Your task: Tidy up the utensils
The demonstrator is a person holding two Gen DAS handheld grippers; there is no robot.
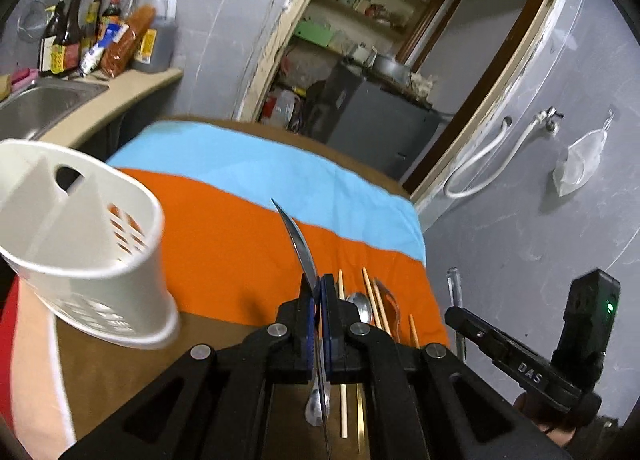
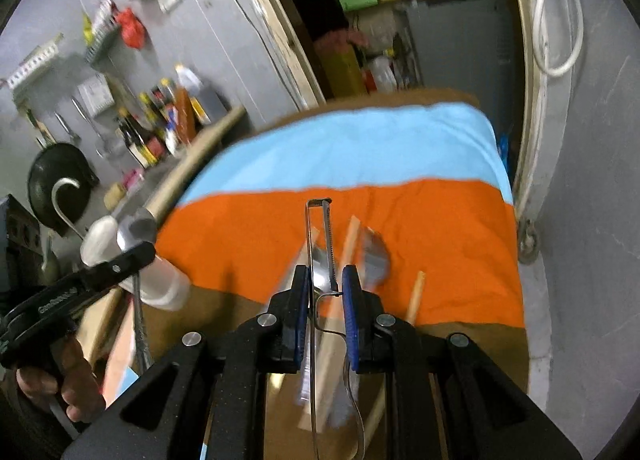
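Note:
My left gripper (image 1: 318,288) is shut on a metal spoon (image 1: 298,244), seen edge-on, which sticks up and forward from the pads above the orange-and-blue cloth (image 1: 224,227). A white slotted utensil caddy (image 1: 80,240) stands close on the left. My right gripper (image 2: 326,280) is shut on a wire-framed metal peeler (image 2: 320,236) with a serrated blade, lifted over the cloth (image 2: 440,244). Chopsticks (image 1: 374,300), a spoon (image 1: 362,306) and a fork (image 1: 390,300) lie on the cloth's near edge. The right wrist view shows the left gripper (image 2: 140,256) in front of the caddy (image 2: 164,284).
A sink (image 1: 44,103) and counter with sauce bottles (image 1: 68,39) lie at the back left. Beyond the brown table (image 1: 120,372) an open doorway leads to shelves and a grey cabinet (image 1: 372,115). A grey wall with a white hose (image 1: 480,167) runs along the right.

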